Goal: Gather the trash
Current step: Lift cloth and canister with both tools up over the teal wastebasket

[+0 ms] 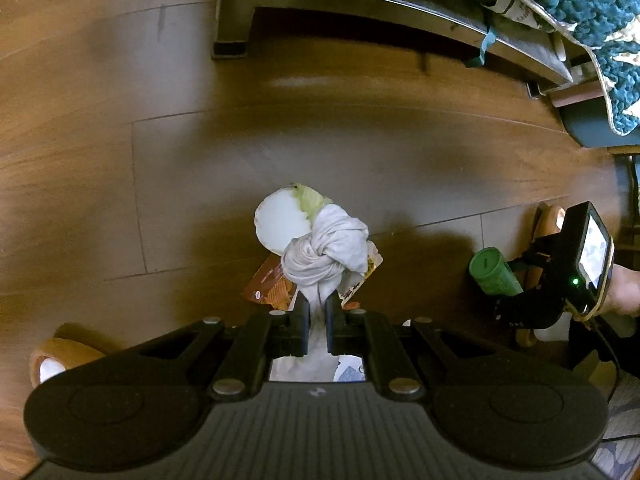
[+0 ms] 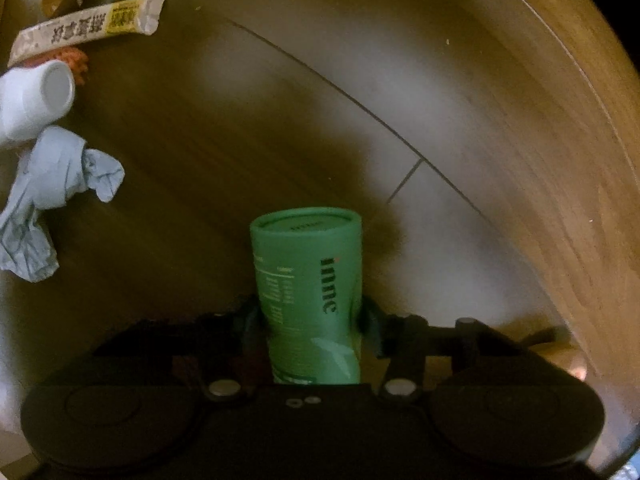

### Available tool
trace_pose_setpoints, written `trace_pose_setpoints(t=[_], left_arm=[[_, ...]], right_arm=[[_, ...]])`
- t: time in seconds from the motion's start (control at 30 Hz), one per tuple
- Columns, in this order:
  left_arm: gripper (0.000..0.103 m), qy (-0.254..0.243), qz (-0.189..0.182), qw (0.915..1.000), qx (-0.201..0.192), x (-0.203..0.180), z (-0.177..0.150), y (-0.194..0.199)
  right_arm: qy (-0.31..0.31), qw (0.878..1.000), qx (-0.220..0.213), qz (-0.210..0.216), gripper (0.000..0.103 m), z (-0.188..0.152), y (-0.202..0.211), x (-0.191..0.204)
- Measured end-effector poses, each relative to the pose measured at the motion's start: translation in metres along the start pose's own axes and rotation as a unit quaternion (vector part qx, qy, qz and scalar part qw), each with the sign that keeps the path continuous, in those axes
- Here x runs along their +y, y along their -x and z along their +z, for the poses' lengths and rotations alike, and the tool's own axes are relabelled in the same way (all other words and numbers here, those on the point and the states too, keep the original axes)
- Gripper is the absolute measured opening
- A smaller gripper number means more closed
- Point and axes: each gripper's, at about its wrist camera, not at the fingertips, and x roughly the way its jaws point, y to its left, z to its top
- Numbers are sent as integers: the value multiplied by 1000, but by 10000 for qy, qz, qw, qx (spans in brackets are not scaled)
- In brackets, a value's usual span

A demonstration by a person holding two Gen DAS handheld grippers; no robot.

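Pinching a knotted white cloth (image 1: 326,250), the left gripper (image 1: 318,312) has its jaws pressed almost together on the tail of fabric below the knot. The bundle hangs over the wooden floor (image 1: 360,152), in the lower middle of the left wrist view. Against its far side sits a white disc (image 1: 280,224) with a pale green leaf scrap (image 1: 310,196) on its upper rim. An orange printed wrapper (image 1: 272,286) shows behind the knot.

The right gripper (image 2: 310,320) has its jaws spread partway, one on each side of a green cylindrical tube (image 2: 308,280). The tube stands between them, its capped end pointing away from the camera. The pads meet the tube's sides and appear to hold it, though the contact lies in shadow. In the left wrist view the same tube (image 1: 494,274) sits in the right gripper (image 1: 508,292) near the floor's right edge, with a person's hand (image 1: 624,290) behind the device.

Other trash lies toward the upper left of the right wrist view: a crumpled pale blue paper (image 2: 52,200), a white cup (image 2: 36,100) on its side, and a long printed sachet (image 2: 88,26). A metal furniture frame (image 1: 400,8) crosses the far edge of the floor, with a teal knitted blanket (image 1: 580,12) draped at the far right corner.
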Motion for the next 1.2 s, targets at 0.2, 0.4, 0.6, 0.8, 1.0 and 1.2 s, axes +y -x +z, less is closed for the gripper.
trace_pose_setpoints(t=[0.2,0.4,0.6,0.8,1.0,1.2], left_arm=[[7,-33,25,9998,-213,-4,6,14],[7,-162,62,9982,-569,-16,12,53],[7,-287,165,9937,-1070,-38,9,108],[7,-405,390,9824,-1778,-69,-5,184],[7,-460,510,9676,-2432,-101,-27,260],[8,-553,653,9502,-2996,-134,-56,317]], right_arm=[[-125,9982,-574,89,49,13,51,10],[-229,9918,-1260,25,48,18,121,18],[-450,9809,-1891,30,48,10,194,5],[-678,9580,-2785,16,48,-21,281,4],[-826,9258,-3688,53,48,-63,365,13],[-893,8968,-4333,68,48,-103,432,26]])
